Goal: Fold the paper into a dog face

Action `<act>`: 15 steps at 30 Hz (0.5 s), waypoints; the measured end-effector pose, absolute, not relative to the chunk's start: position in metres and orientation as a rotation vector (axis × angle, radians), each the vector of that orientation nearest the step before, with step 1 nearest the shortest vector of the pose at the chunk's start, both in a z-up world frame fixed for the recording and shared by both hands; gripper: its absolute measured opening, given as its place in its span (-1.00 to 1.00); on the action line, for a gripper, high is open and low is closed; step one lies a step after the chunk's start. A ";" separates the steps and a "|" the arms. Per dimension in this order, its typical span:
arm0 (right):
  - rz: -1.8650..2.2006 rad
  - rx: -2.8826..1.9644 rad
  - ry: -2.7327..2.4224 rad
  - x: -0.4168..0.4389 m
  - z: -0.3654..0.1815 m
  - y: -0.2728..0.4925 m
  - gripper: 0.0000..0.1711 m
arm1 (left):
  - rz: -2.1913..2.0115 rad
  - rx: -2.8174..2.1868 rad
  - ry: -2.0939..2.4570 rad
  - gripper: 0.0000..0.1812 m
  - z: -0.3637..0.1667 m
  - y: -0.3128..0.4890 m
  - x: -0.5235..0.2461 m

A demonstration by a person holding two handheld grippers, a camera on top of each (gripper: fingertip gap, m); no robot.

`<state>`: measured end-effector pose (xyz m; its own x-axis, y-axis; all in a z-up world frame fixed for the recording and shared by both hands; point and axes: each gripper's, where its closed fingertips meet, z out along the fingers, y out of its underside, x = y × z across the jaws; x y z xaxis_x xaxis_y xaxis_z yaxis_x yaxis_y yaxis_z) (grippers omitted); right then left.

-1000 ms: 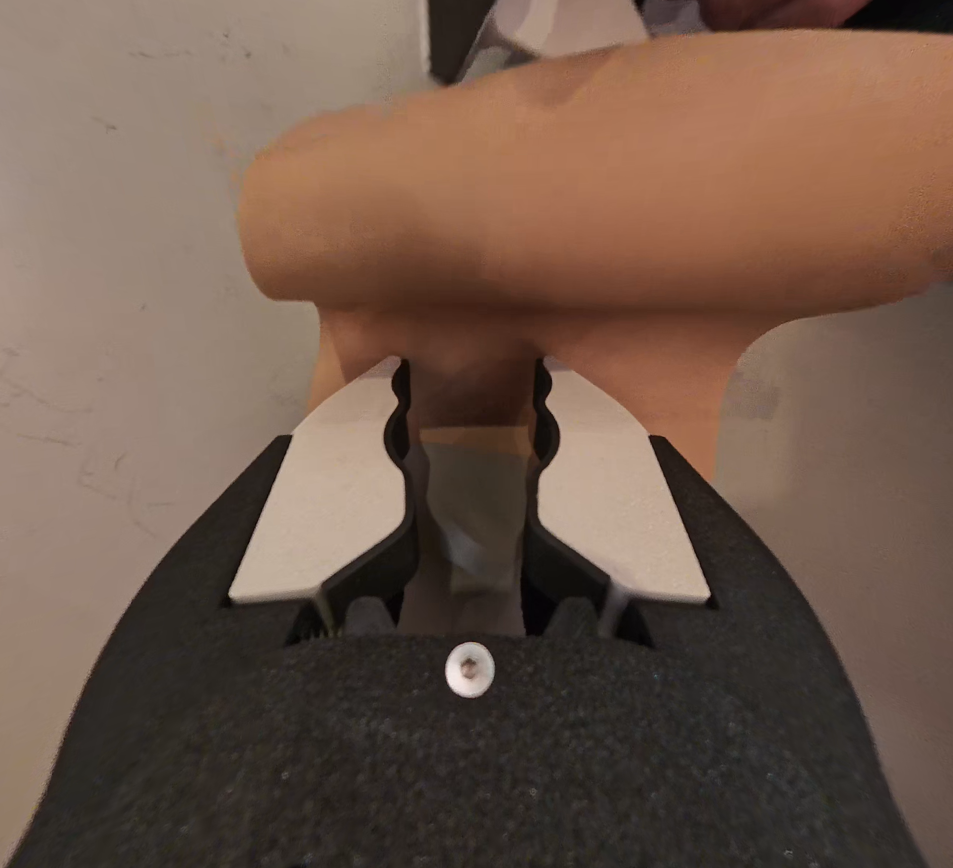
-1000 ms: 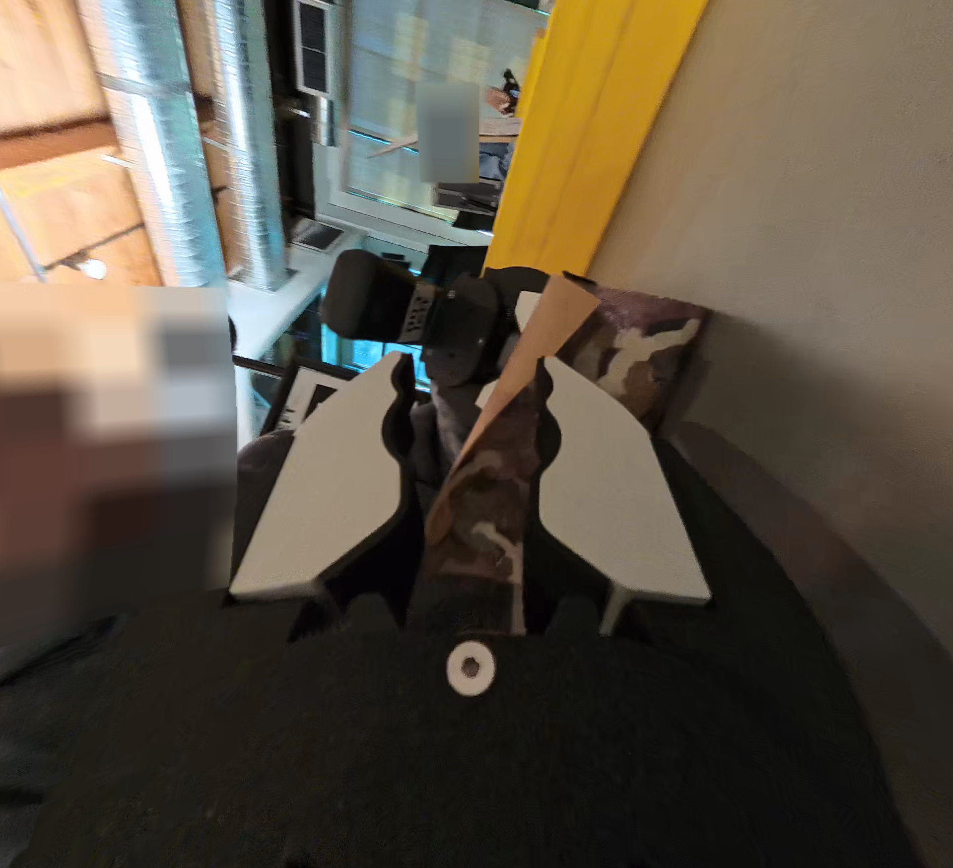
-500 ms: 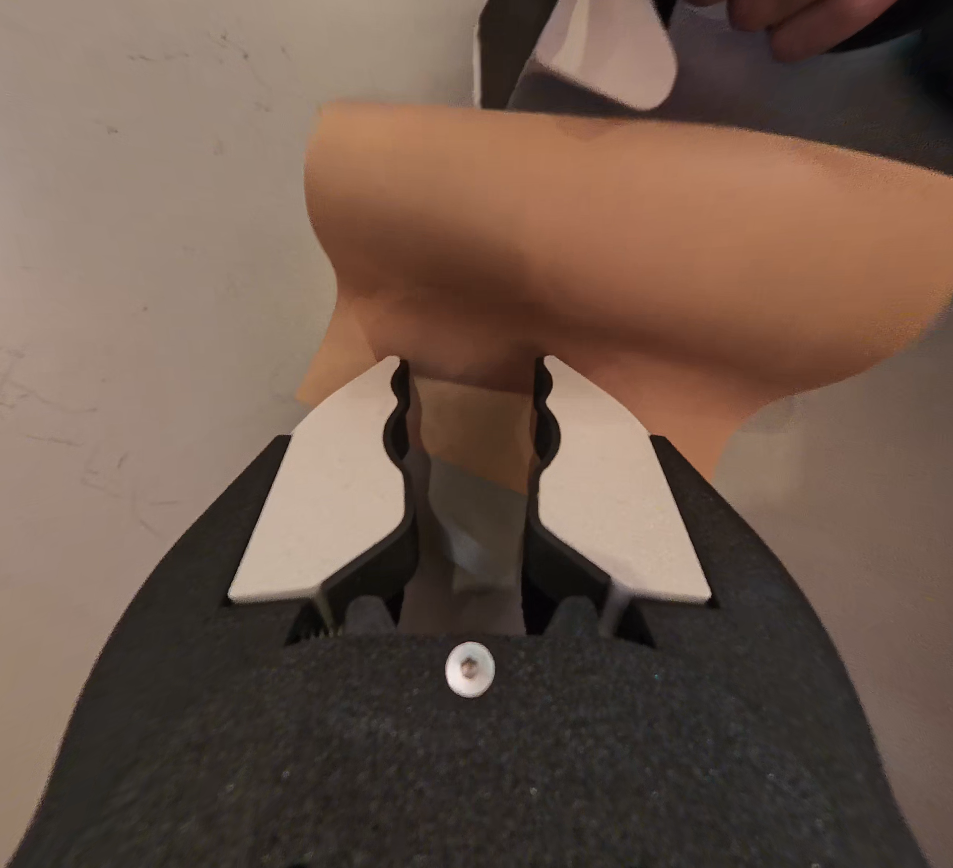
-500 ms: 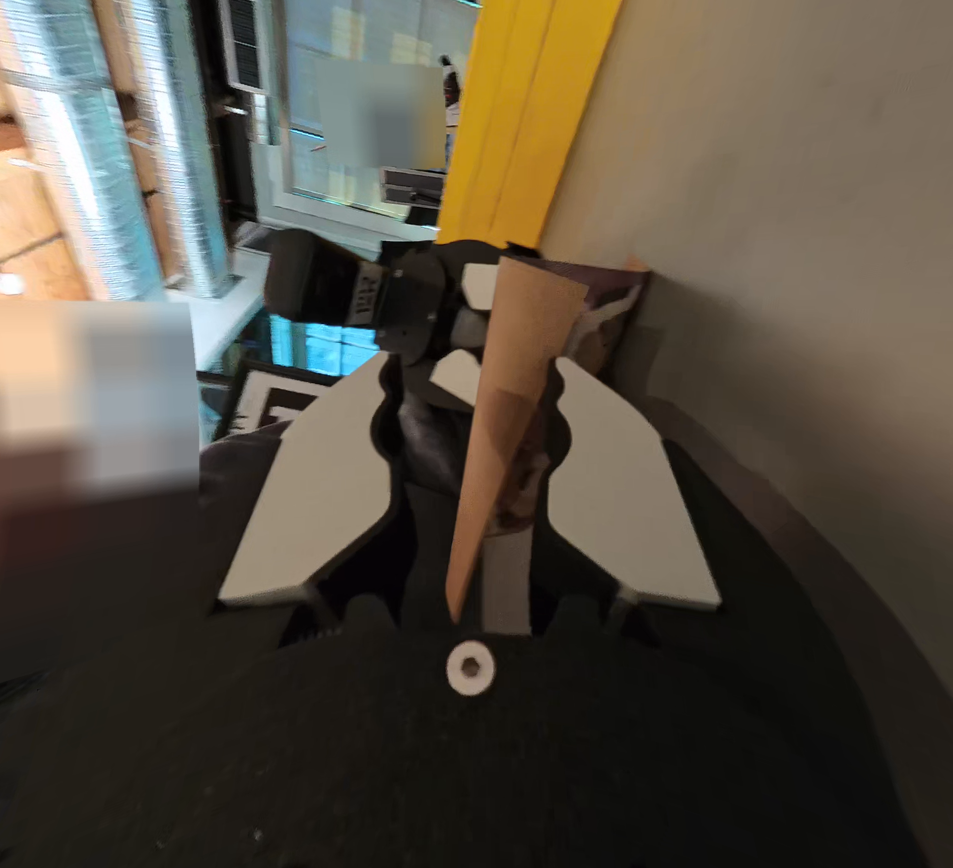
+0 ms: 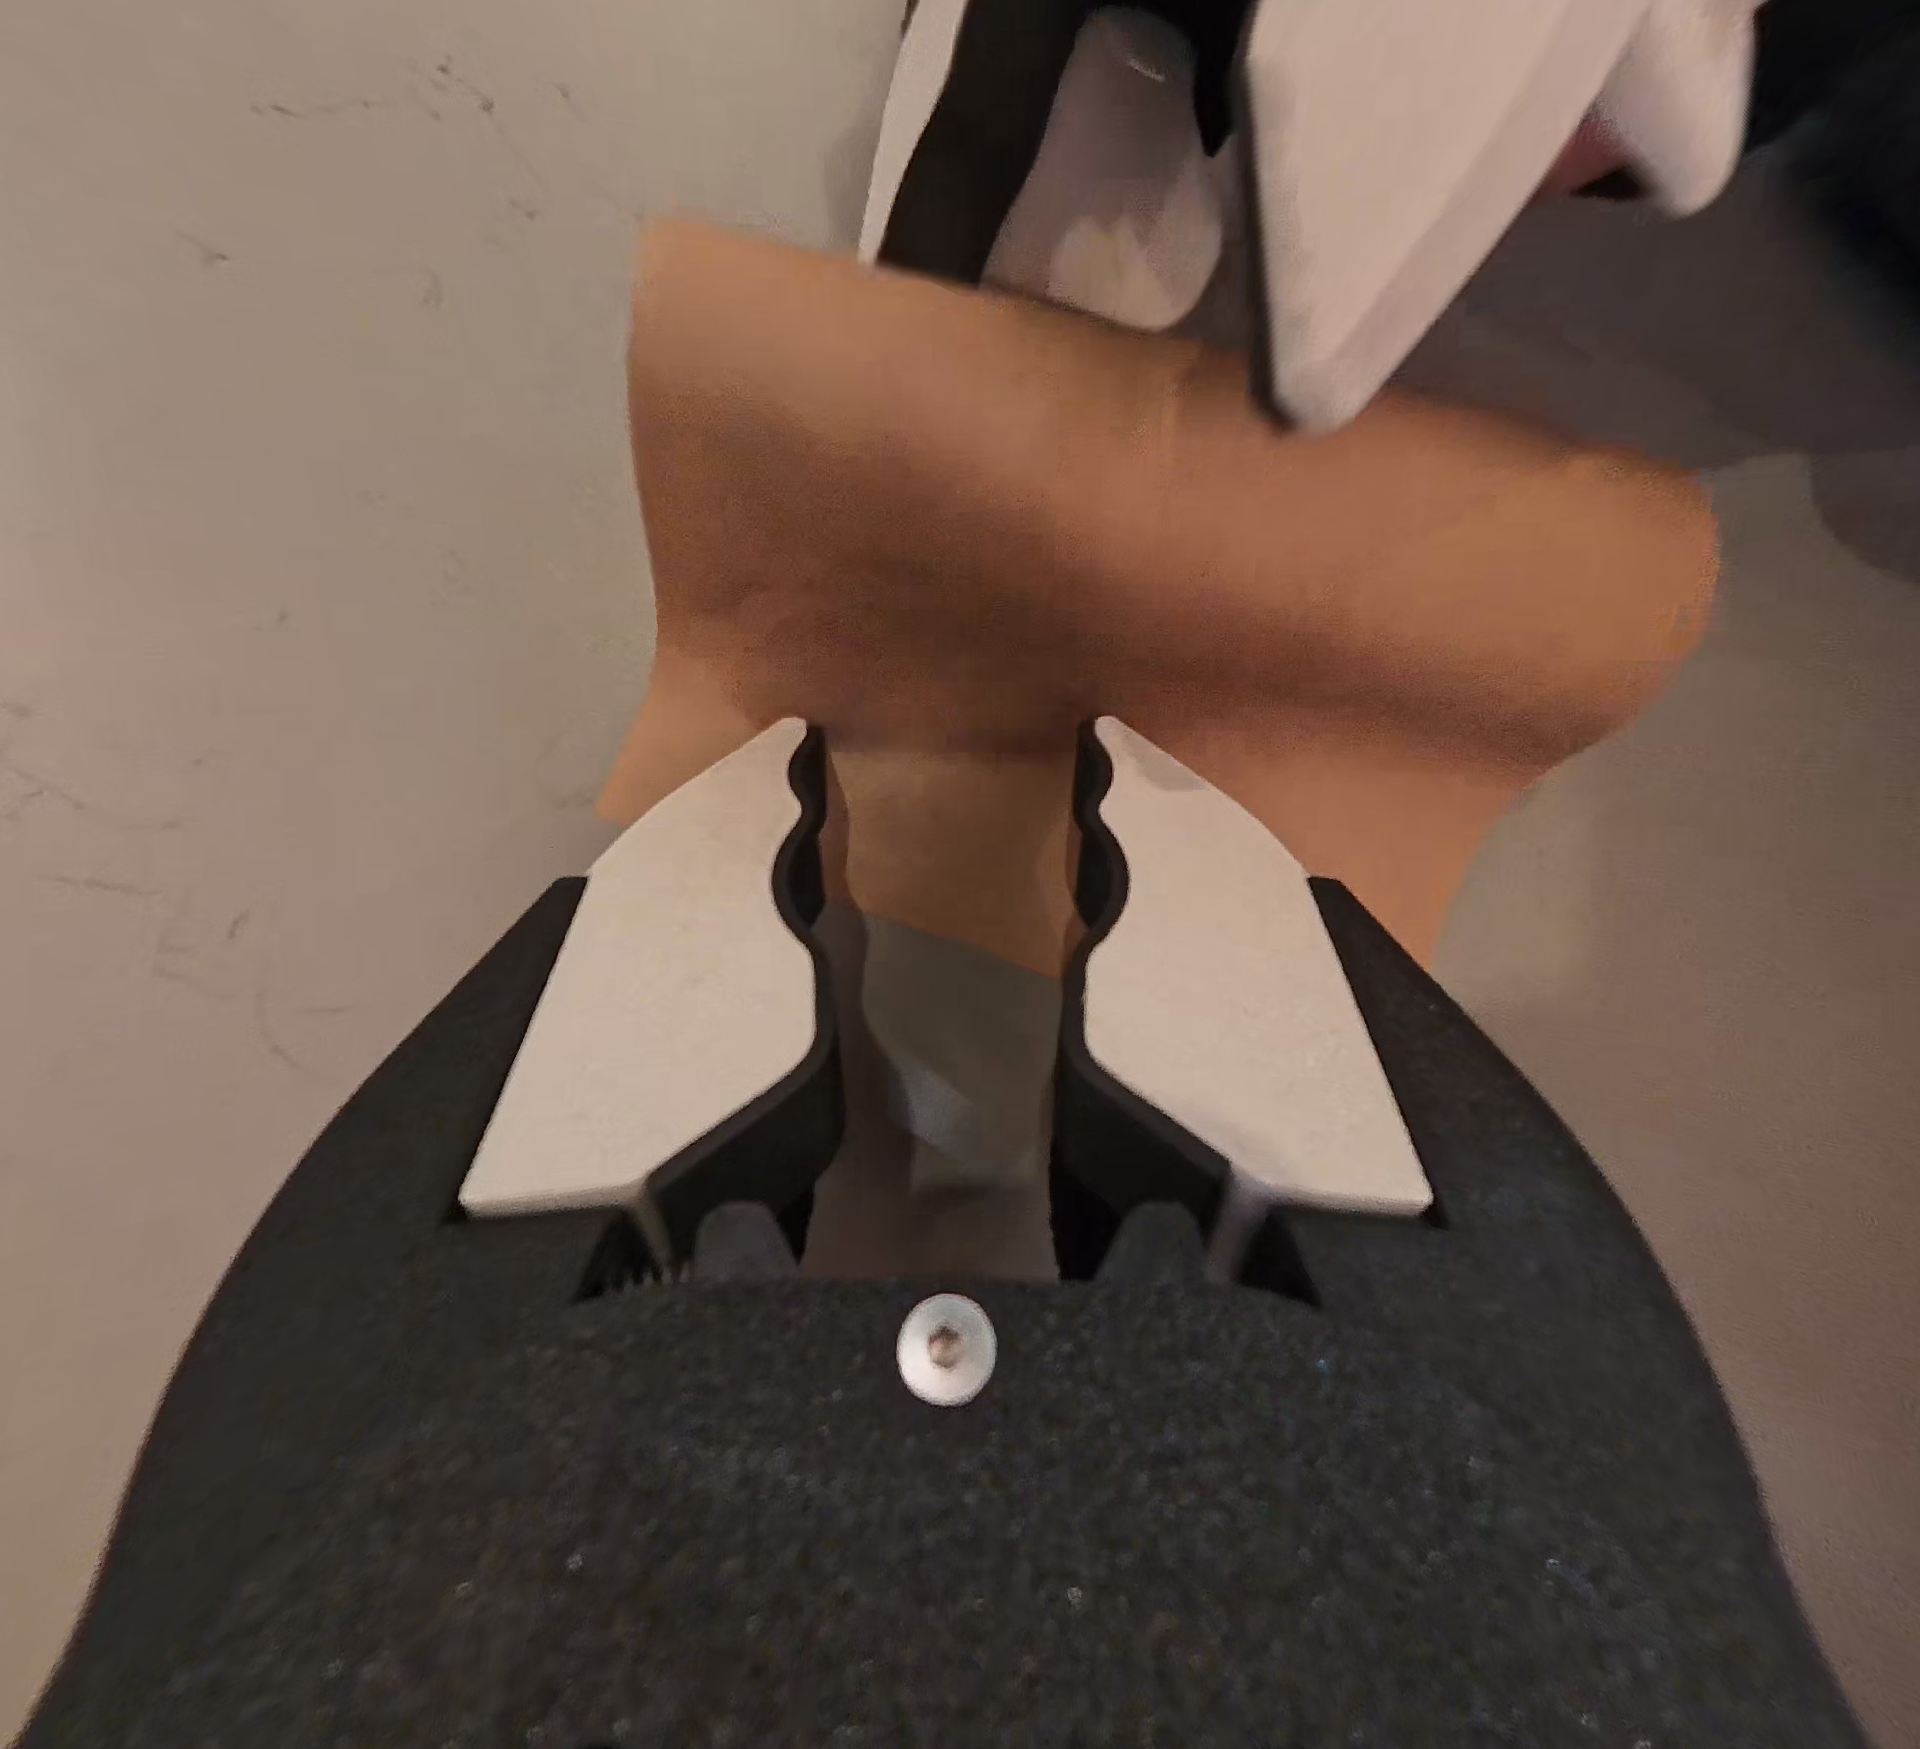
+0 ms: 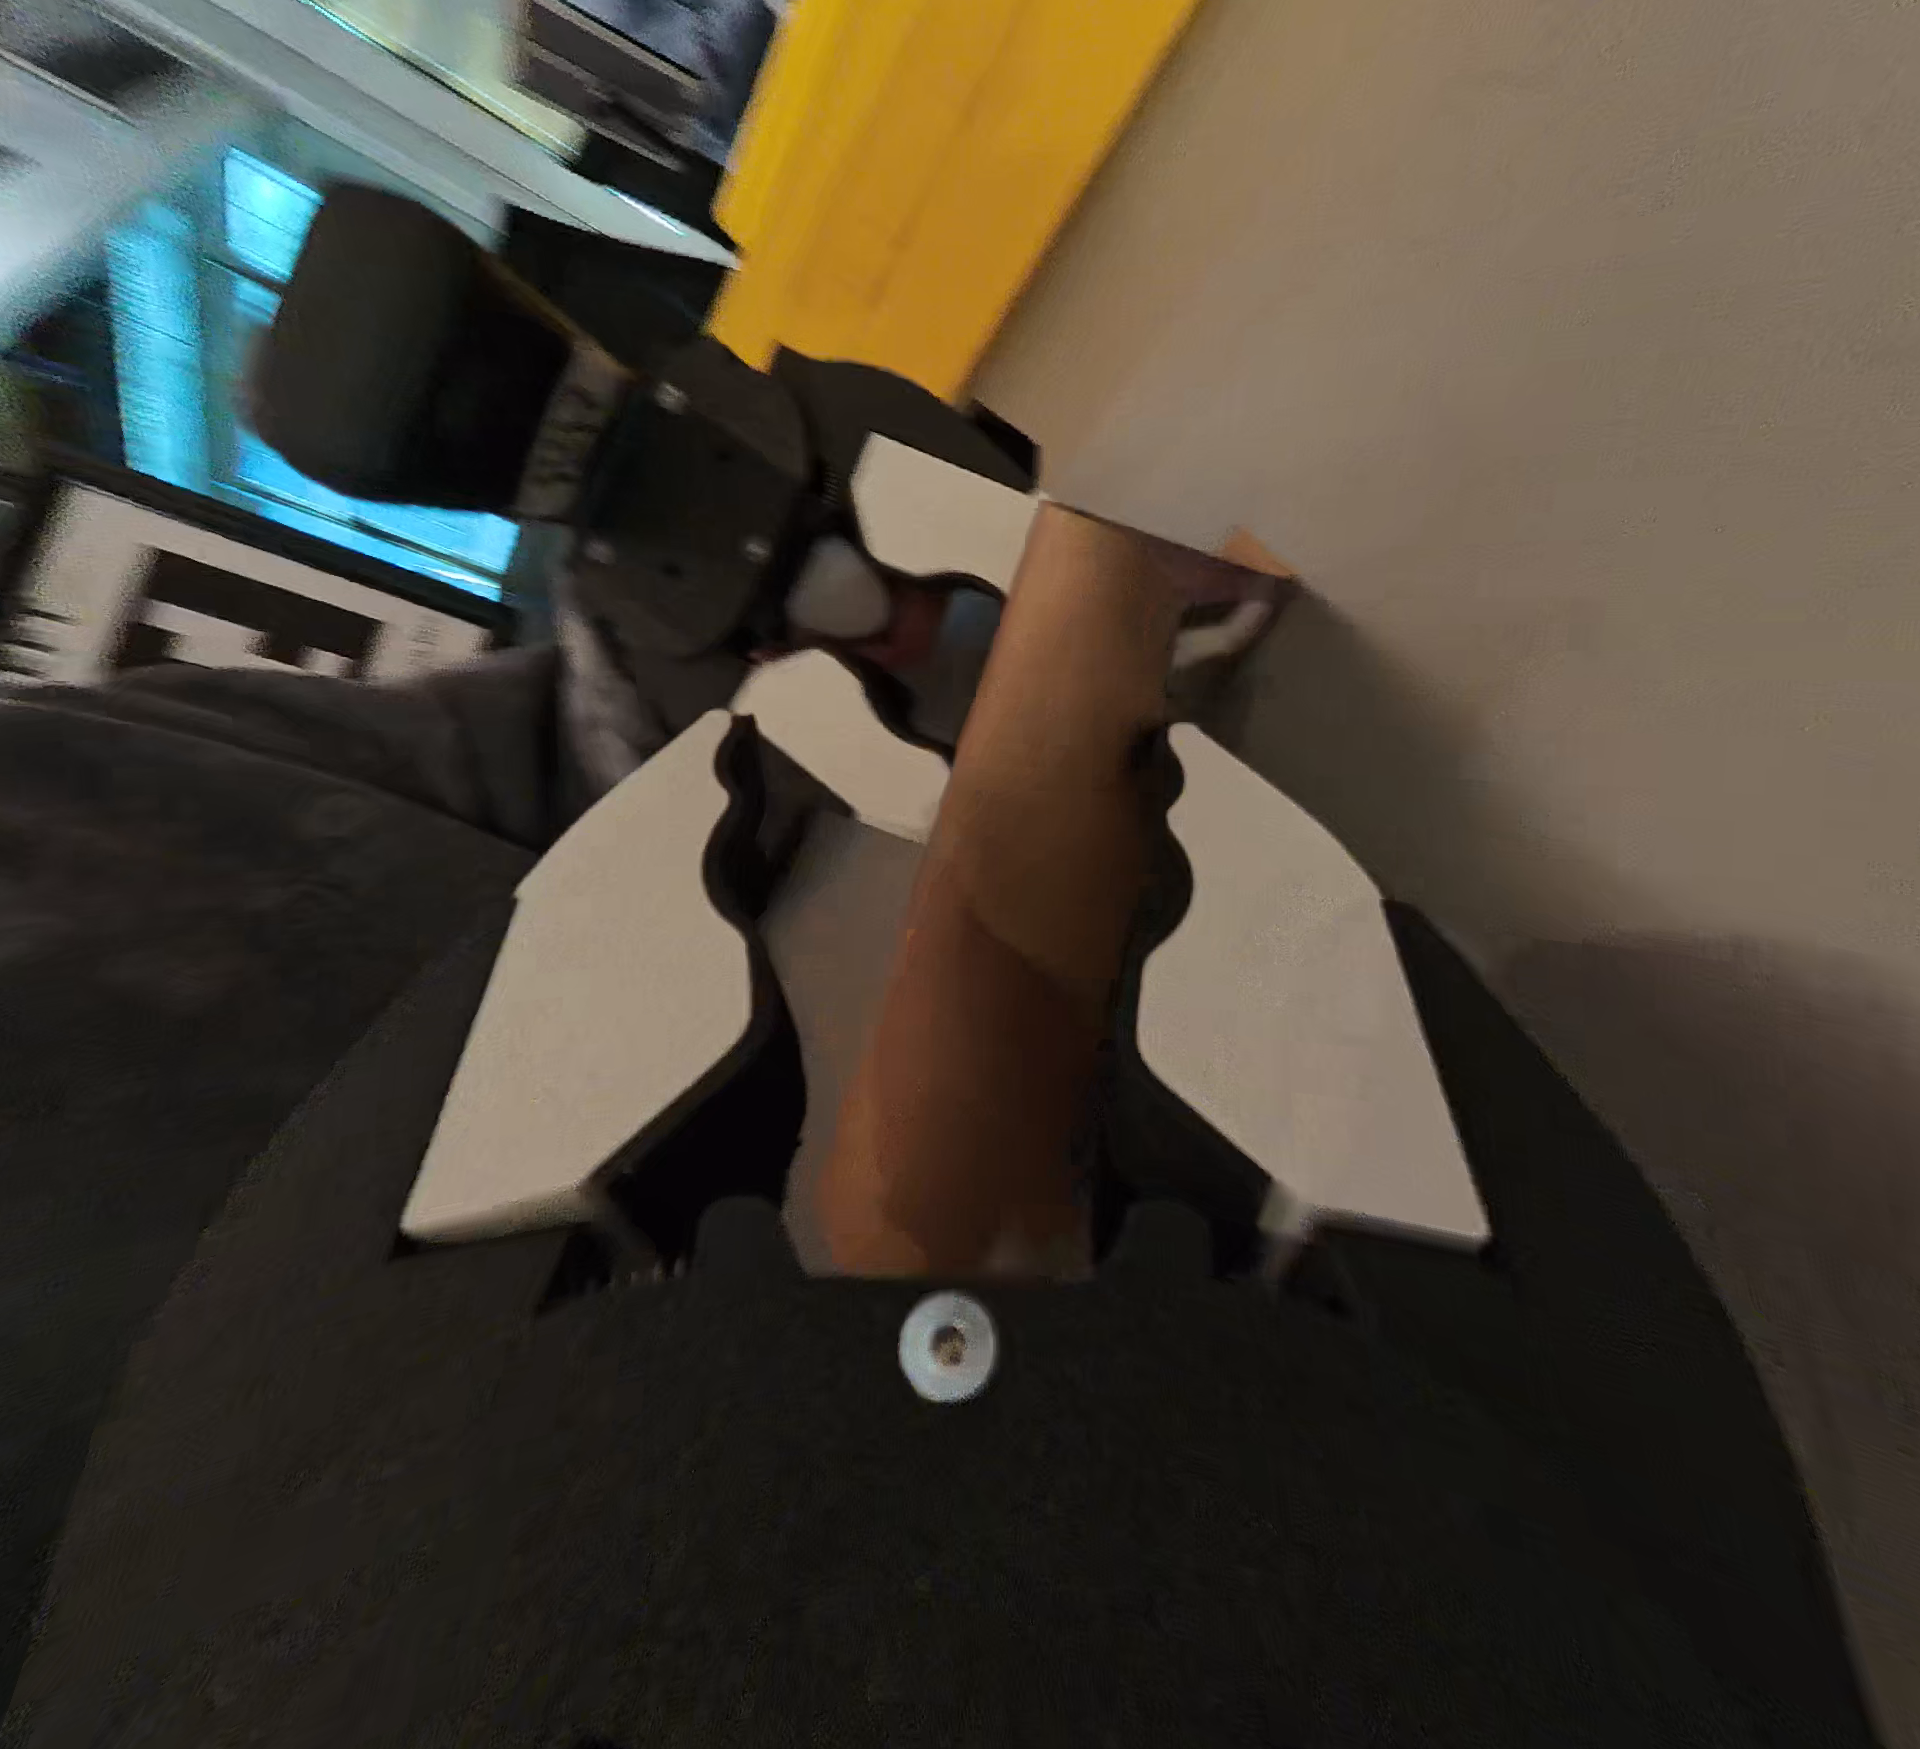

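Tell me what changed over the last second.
The right claw carried the raised flap of the tan paper across toward the right of the left wrist view, coming closer to that camera, and the curl narrowed. The left claw stayed put, jaws apart over the paper's lower part on the table.

Tan paper (image 5: 1091,556), curled mid-fold

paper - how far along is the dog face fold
Early stage. Done: nothing that reads as a finished crease; the tan paper is curled over, not flat. In hand: the right gripper has a flap running up between its fingers, bringing it over, while the left gripper sits on the near edge against the table. Left: pressing this fold flat, then the ears and nose folds.
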<state>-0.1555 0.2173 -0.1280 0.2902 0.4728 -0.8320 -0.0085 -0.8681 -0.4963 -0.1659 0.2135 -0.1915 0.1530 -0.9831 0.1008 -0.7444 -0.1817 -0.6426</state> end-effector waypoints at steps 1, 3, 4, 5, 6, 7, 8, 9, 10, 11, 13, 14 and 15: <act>1.709 -2.102 -0.357 -0.157 -0.120 0.219 -0.20 | -0.714 -1.991 1.643 -0.50 -0.191 0.213 -0.166; 1.984 -1.928 -0.237 -0.159 -0.098 0.219 -0.26 | -0.717 -1.990 1.646 -0.50 -0.191 0.213 -0.166; 2.116 -1.851 -0.199 -0.160 -0.090 0.215 -0.27 | -0.719 -1.990 1.646 -0.50 -0.191 0.213 -0.167; 2.200 -1.823 -0.183 -0.162 -0.089 0.211 -0.27 | -0.722 -1.990 1.645 -0.50 -0.191 0.213 -0.167; 2.214 -1.867 -0.197 -0.165 -0.096 0.204 -0.27 | -0.725 -1.992 1.643 -0.51 -0.191 0.213 -0.167; 2.172 -1.974 -0.233 -0.168 -0.110 0.195 -0.26 | -0.727 -1.993 1.642 -0.51 -0.191 0.213 -0.167; 2.100 -2.079 -0.268 -0.170 -0.125 0.186 -0.22 | -0.728 -1.993 1.642 -0.52 -0.191 0.213 -0.168; 2.045 -2.141 -0.286 -0.170 -0.133 0.177 -0.20 | -0.730 -1.992 1.641 -0.52 -0.191 0.213 -0.168; 2.023 -2.165 -0.296 -0.170 -0.135 0.169 -0.20 | -0.729 -1.989 1.641 -0.52 -0.191 0.214 -0.168; 2.006 -2.166 -0.298 -0.171 -0.134 0.164 -0.21 | -0.727 -1.988 1.641 -0.53 -0.191 0.214 -0.168; 1.865 -2.253 -0.281 -0.165 -0.144 0.161 -0.23 | -0.718 -1.986 1.648 -0.53 -0.191 0.214 -0.168; 1.694 -2.348 -0.311 -0.159 -0.157 0.164 -0.21 | -0.708 -1.984 1.654 -0.52 -0.192 0.213 -0.168; 1.527 -2.407 -0.346 -0.153 -0.165 0.168 -0.20 | -0.698 -1.981 1.659 -0.52 -0.192 0.213 -0.168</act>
<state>-0.1527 0.1679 -0.1655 0.4161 0.3404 -0.8432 0.0560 -0.9351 -0.3499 -0.1679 0.2131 -0.1918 0.1436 -0.9858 0.0873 -0.7519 -0.1660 -0.6381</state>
